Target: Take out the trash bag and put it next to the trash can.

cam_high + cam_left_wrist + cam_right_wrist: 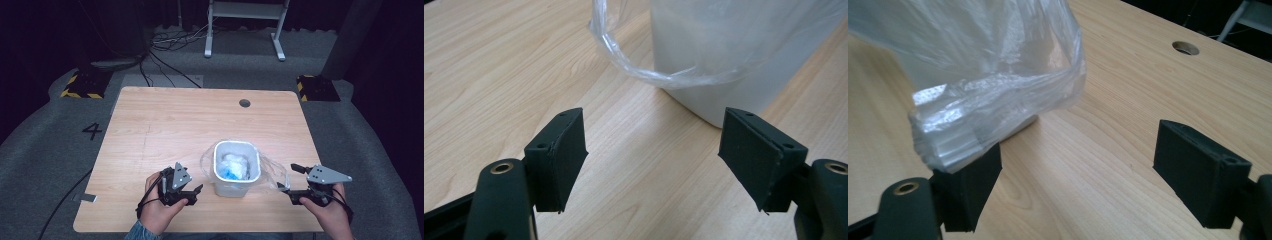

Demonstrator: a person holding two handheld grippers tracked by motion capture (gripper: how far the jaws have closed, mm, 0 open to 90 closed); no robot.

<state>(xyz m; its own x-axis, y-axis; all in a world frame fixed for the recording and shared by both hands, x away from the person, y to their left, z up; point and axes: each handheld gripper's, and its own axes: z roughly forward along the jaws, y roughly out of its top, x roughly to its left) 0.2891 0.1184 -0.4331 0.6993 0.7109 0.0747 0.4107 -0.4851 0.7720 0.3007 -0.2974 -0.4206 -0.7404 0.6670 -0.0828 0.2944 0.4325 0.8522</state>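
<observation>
Pale wood table (150, 130) on grey carpet (45, 145), dark room beyond.

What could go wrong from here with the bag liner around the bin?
The clear plastic bag drapes loosely outside the small white bin, so it may slip down unless fitted over the rim. In the right gripper view its edge lies against one pad of the open right claw and could snag. The left claw is open beside the light bin; a nudge might tip it.

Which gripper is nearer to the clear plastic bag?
Right. The right gripper is at the clear plastic bag, whose edge lies on one jaw; the left gripper, jaws open, is a little off, beside the white bin.
</observation>
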